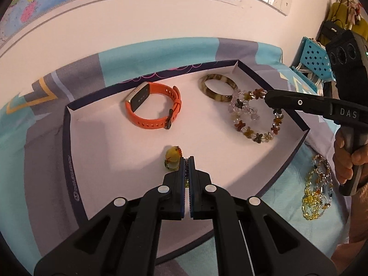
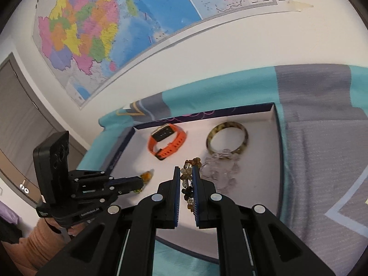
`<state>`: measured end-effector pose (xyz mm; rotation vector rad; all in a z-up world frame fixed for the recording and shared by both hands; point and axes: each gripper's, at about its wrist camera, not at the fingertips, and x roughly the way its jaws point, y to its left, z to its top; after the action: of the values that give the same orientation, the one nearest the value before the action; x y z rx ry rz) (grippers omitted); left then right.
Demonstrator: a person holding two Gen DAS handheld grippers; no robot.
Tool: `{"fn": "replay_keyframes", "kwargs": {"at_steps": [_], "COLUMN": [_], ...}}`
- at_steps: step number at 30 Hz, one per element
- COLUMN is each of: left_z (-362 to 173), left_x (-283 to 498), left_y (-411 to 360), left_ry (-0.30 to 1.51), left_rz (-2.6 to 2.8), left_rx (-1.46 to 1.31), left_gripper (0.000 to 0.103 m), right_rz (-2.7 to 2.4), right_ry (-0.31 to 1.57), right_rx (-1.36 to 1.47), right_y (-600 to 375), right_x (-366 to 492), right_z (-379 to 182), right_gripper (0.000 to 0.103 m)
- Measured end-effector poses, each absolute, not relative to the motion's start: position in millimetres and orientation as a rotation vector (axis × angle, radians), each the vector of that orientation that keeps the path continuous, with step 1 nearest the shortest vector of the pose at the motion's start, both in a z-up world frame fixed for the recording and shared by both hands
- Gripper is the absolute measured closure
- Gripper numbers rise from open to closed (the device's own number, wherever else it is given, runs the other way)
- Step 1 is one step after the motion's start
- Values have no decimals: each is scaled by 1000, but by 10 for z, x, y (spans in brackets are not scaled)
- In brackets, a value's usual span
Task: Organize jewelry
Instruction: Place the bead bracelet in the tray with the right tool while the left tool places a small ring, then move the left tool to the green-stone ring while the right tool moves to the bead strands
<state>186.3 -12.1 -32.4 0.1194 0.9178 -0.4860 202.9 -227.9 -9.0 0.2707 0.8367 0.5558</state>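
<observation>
A shallow white-lined box (image 1: 76, 138) holds an orange watch (image 1: 153, 105), a tortoiseshell bangle (image 1: 218, 88) and a clear crystal bracelet (image 1: 241, 108). My left gripper (image 1: 187, 161) is shut on a beaded strand with a yellow bead charm (image 1: 173, 158), low over the box's near middle. My right gripper (image 1: 268, 95) is shut on a brown flower-bead bracelet (image 1: 260, 135), held over the box's right side; its beads (image 2: 187, 179) show between the pads. In the right wrist view the watch (image 2: 166, 142), bangle (image 2: 227, 138) and left gripper (image 2: 140, 182) appear.
A pile of yellow and amber bead jewelry (image 1: 318, 188) lies on the teal and grey cloth (image 1: 161, 50) right of the box. A blue perforated basket (image 1: 315, 57) stands at far right. The wall with a map (image 2: 103, 23) is behind.
</observation>
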Motion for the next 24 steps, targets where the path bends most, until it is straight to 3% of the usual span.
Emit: {"fn": "replay_keyframes", "kwargs": {"at_steps": [10,17,19,24], "left_z": [-356,-239,-176,-12], "left_x": [2012,1853,1753,1481], "left_y": [-137,-75,-55,-1], "left_ry": [926,867,835,776], "left_rz": [-437,-433,-431,-450], "left_rx": [122,120,129,124], "left_gripper": [99,88,80,78], "right_rz": [452,444,456,478], "right_ry": [857,812,795,766], "right_rx": [223,225,218,196], "right_y": [-2307,-2392,-2407,-2415], "right_x": [2123,1922,1812,1552], "right_z": [-176,-48,10,129], "right_gripper": [91,82,80,74]}}
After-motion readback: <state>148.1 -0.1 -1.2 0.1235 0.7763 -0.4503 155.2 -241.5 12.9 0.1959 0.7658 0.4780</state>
